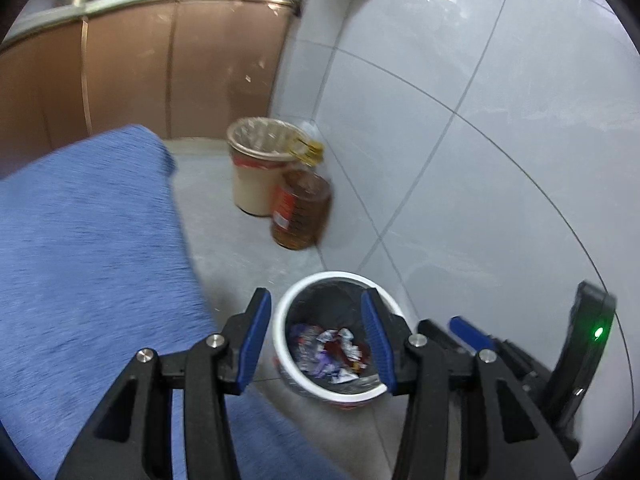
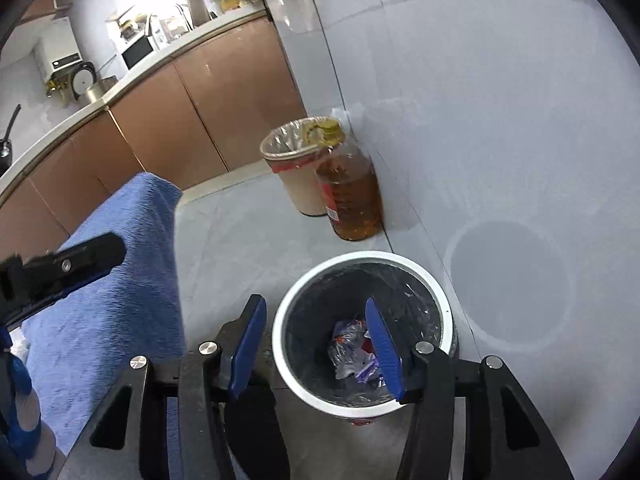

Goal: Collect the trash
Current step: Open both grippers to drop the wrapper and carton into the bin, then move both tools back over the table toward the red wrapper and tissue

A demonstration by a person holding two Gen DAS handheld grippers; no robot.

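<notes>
- Left gripper (image 1: 316,340): jaws spread, empty, above the white bin (image 1: 288,376).
- Right gripper (image 2: 316,344): jaws spread, empty, over the same bin.
- Crumpled wrappers (image 1: 332,350) lie in the bin, on the floor by the wall.

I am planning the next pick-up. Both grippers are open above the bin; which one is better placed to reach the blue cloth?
Probably the left. The left gripper hangs right beside the blue cloth, while the right gripper is over the bin, nearer the wall.
</notes>
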